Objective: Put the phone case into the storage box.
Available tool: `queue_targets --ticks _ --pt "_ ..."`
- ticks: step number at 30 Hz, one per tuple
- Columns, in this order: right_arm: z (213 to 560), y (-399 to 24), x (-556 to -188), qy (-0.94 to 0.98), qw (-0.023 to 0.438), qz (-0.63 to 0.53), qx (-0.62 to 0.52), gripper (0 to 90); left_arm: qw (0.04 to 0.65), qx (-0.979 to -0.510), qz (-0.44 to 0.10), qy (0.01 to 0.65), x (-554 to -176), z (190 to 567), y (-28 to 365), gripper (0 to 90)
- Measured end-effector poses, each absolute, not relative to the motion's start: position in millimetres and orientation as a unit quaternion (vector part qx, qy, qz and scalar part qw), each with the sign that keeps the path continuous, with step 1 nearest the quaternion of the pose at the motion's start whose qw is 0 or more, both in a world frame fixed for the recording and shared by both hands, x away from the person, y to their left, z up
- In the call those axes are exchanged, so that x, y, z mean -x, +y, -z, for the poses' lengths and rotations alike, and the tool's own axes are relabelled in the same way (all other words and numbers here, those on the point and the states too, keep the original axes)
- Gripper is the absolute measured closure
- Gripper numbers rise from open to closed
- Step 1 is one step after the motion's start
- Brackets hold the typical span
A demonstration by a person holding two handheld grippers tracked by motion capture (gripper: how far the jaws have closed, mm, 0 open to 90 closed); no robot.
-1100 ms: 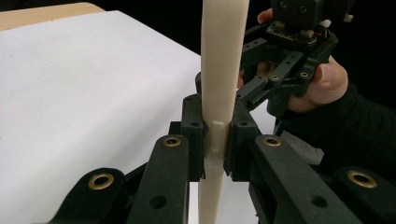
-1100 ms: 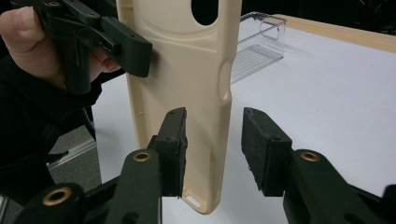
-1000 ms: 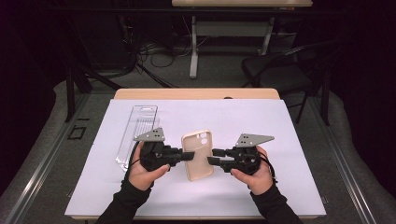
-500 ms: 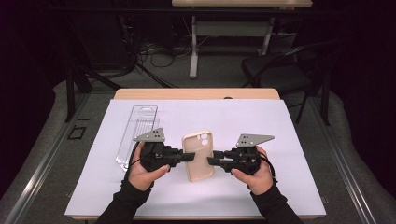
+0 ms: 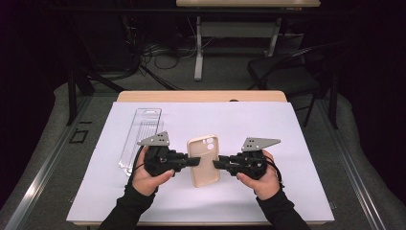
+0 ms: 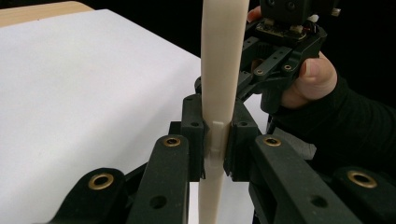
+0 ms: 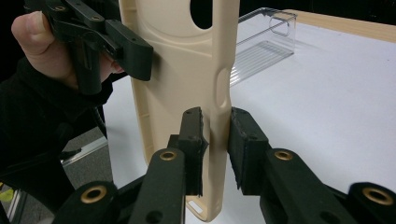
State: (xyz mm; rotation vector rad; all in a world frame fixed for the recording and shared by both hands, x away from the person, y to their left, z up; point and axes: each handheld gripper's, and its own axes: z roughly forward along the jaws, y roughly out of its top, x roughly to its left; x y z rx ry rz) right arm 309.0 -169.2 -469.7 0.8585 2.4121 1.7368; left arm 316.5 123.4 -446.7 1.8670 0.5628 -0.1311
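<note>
Phone case (image 5: 204, 160): held above white mat (image 5: 287, 143), long axis near-to-far, camera cutout at far end.
Left gripper (image 5: 195, 161): clamped on left edge.
Right gripper (image 5: 216, 164): jaws just closing, narrow around right edge.

The high view looks forward and down from above the near edge of the table (image 5: 201, 96), fairly far off. Each gripper view sits close behind its own black jaws, facing the beige phone case (image 5: 204, 160) from opposite sides; both share that case (image 6: 219, 70) (image 7: 187, 70) and the opposite hand.
</note>
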Motion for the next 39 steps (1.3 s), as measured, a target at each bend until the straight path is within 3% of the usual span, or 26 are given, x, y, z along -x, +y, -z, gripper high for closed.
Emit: queue_targets --ticks 39 --pt "471.4 -171.9 -309.9 0.778 0.025 -0.564 -0.276 82.2 0.562 -0.789 0.061 0.24 -317.8 448.5 123.4 80.7"
